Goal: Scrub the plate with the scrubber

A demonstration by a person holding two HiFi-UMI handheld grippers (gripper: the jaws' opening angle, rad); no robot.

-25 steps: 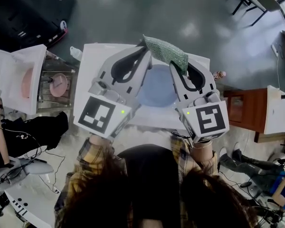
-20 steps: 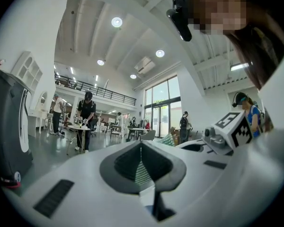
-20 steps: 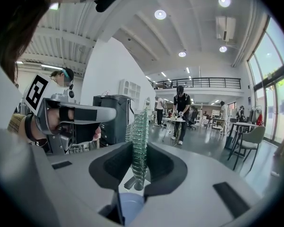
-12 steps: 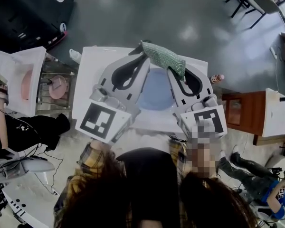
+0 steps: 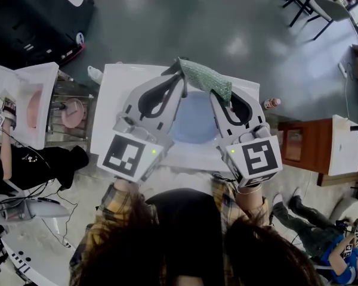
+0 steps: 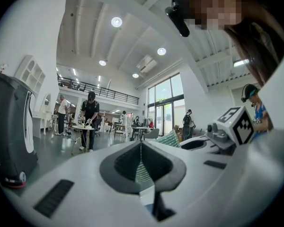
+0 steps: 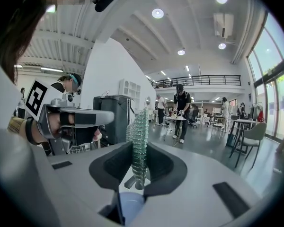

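A pale blue plate lies on the white table, below and between my two raised grippers. My right gripper is shut on the green mesh scrubber, which stands edge-on between its jaws in the right gripper view, above the plate. My left gripper is shut, its tips right beside the scrubber's left end. Whether they pinch it I cannot tell. In the left gripper view the scrubber shows just right of the closed tips.
Left of the table, a dish rack holds a pink plate. A small bottle and a brown cabinet stand to the right. A black machine is at the far left. People and tables fill the hall behind.
Both grippers keep almost the same pose above the plate. The scrubber has sunk slightly in the picture and stays in the right gripper.
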